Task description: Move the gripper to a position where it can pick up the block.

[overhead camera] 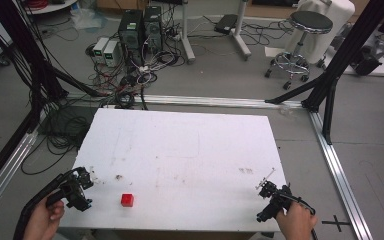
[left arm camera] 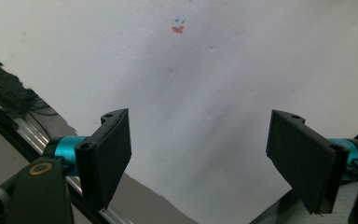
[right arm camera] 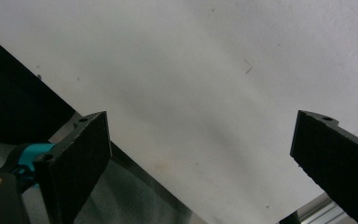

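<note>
Now, on my feed one white table point(overhead camera: 190, 150) spans the scene, with two grippers at its near edge and one red cube point(overhead camera: 127, 200) on it. I see the left gripper point(overhead camera: 82, 187) at the near left corner, its jaws spread wide over bare board, and the right gripper point(overhead camera: 266, 189) at the near right corner, jaws likewise wide apart. The cube lies just right of the left gripper, apart from it, and well left of the right one.
</note>
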Demonstrator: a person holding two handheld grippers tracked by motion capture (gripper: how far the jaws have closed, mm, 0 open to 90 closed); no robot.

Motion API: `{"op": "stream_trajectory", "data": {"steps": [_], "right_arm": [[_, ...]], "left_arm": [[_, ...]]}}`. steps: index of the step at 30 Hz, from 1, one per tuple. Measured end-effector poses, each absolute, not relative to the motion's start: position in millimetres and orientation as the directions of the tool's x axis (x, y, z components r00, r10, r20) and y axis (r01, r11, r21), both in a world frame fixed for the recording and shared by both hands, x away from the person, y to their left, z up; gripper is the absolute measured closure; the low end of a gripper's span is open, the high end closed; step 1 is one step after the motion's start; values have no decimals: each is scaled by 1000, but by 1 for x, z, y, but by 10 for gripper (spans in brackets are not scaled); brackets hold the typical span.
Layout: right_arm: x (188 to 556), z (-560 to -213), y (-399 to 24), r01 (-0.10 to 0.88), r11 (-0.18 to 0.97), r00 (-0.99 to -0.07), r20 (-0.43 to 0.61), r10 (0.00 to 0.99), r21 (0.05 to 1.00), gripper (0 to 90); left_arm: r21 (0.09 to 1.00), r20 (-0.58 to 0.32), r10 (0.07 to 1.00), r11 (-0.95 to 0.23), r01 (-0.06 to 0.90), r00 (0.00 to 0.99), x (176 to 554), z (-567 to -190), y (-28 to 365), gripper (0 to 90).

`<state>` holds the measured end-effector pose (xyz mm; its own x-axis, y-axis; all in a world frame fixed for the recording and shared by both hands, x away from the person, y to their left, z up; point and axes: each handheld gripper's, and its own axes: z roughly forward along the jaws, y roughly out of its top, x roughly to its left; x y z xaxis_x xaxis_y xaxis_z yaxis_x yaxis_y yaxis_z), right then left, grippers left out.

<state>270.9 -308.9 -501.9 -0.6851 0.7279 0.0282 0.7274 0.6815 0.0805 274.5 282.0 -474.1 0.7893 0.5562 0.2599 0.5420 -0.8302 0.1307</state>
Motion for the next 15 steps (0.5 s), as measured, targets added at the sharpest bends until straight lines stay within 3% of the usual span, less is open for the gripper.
{"op": "stream_trajectory", "data": {"steps": [15], "right_arm": [[268,-500,-312,733,673,-678,36,734,92,44]], "left_arm": [[72,279,271,-963,261,921,275,-467,248,223]]}}
